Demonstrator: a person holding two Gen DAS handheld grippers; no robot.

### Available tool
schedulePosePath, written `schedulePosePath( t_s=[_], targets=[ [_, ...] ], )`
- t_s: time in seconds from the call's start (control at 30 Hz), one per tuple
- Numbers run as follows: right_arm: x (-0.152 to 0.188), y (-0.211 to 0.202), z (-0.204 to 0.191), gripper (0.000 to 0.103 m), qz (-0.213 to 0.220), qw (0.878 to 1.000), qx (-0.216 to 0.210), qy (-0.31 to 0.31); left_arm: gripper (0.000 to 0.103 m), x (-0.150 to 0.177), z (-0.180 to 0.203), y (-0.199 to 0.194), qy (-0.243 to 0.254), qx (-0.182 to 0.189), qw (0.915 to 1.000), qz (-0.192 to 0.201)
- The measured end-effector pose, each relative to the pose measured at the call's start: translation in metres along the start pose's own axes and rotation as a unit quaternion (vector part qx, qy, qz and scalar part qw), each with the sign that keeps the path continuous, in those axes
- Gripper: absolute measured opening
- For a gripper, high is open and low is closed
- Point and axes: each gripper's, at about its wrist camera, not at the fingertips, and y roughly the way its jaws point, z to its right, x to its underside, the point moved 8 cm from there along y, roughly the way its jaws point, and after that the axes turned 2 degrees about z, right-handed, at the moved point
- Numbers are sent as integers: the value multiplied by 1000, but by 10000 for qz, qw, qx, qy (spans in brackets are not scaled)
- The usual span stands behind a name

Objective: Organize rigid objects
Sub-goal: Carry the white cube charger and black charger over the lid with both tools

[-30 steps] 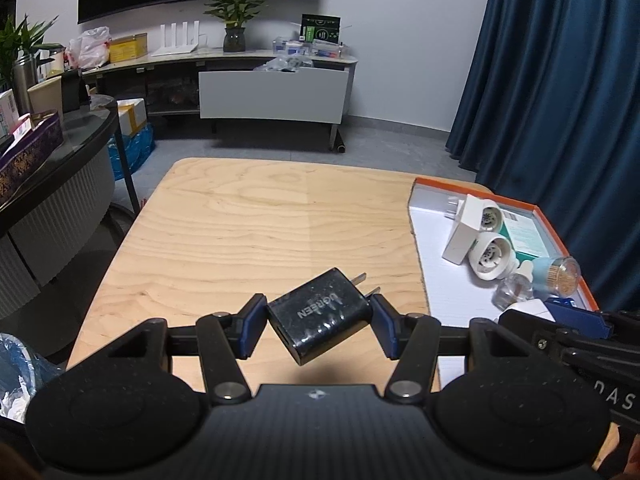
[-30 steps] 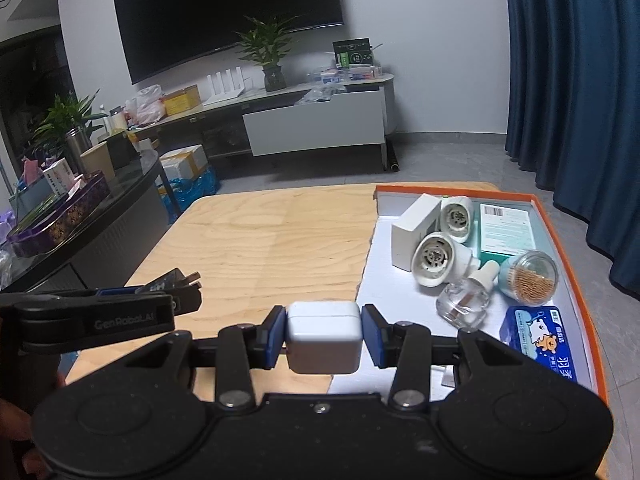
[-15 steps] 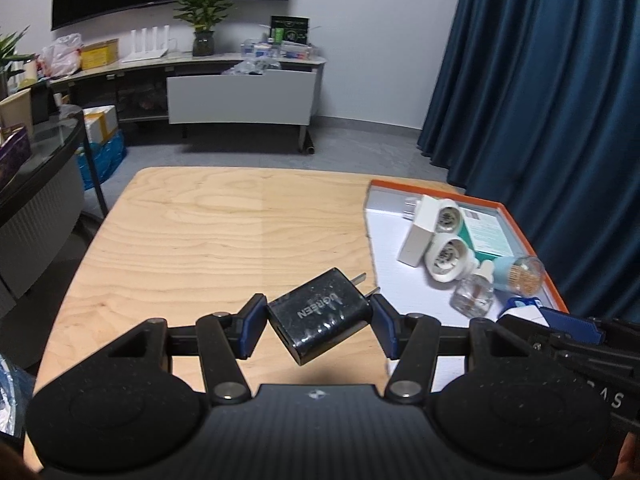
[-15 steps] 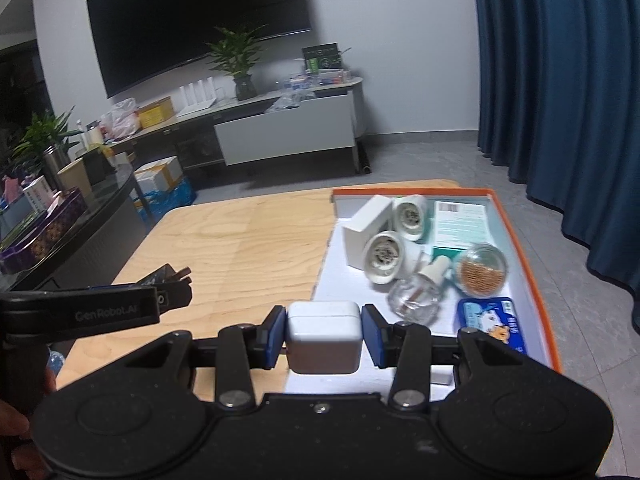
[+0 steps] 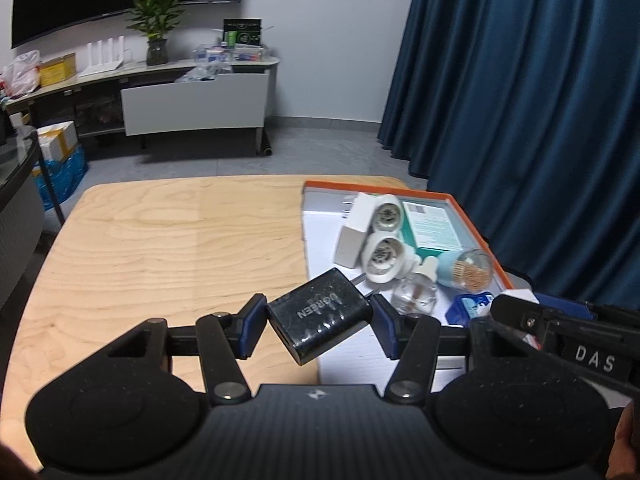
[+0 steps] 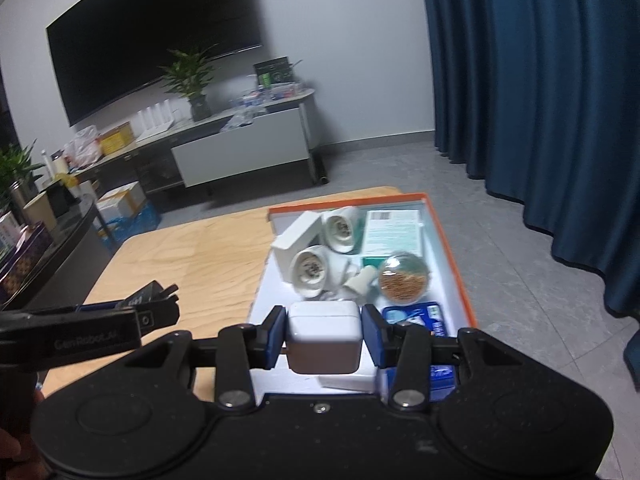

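Table (image 5: 160, 248) pale grained wood, matt; black charger (image 5: 320, 316) glossy plastic; white adapter (image 6: 323, 335) smooth plastic

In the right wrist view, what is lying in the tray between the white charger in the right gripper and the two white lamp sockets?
In the right wrist view, only bare white tray floor separates the white charger from the lamp sockets.

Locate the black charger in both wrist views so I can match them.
Left wrist: black charger sits bottom centre, tilted, clamped in the left tool, over the tray's near left edge.
Right wrist: only its pronged end shows at left, poking past the left tool.
Shared landmark: the orange-rimmed tray, with the toothpick jar inside.
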Motion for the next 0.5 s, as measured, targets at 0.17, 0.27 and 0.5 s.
schedulePosePath(
  t_s=[0.17,0.27,0.5],
  targets=[
    [-4,-1,12,51,41,9999,96,54,57,1,18,5,116,131,9998,-43],
    [-7,0,18,51,58,9999,129,81,57,3,28,9,200,206,9995,-91],
    [-18,2,27,51,120,9997,184,96,57,3,48,16,373,366,9985,-153]
  ],
)
